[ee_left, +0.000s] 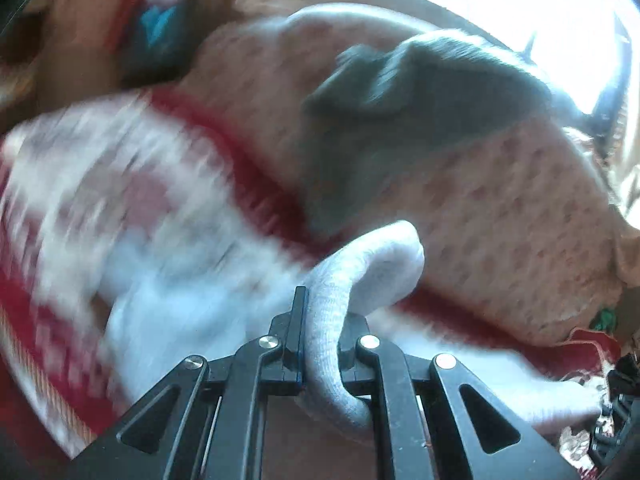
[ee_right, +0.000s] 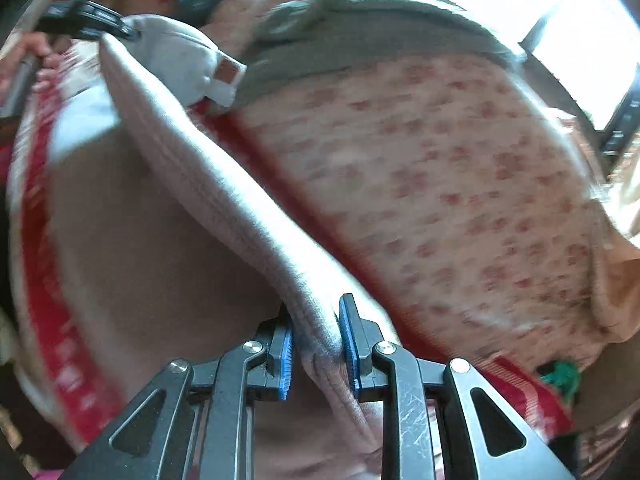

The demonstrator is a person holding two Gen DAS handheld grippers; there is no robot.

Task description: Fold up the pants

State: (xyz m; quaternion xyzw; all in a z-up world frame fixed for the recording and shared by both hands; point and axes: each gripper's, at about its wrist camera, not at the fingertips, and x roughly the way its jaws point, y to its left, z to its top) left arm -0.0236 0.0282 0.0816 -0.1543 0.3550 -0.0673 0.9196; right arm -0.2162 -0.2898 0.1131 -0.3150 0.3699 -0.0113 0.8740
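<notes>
The pants (ee_right: 208, 184) are pale grey-white and hang stretched between my two grippers above a bed. In the right wrist view my right gripper (ee_right: 316, 332) is shut on a thick stitched edge of them, its blue pads pressing from both sides. That edge runs up and left to my left gripper (ee_right: 92, 20), which a hand (ee_right: 40, 64) holds. A brown label (ee_right: 230, 72) shows near that end. In the left wrist view my left gripper (ee_left: 320, 320) is shut on a rolled band of the pants (ee_left: 372, 264), which curls over its fingers.
Below lies a bed with a pink flowered sheet (ee_right: 440, 180) and a red and white blanket (ee_left: 100, 184). A grey-green cloth (ee_left: 400, 112) lies across the sheet's far side. A bright window (ee_left: 580, 20) is behind. A small green object (ee_right: 560, 372) sits at the right.
</notes>
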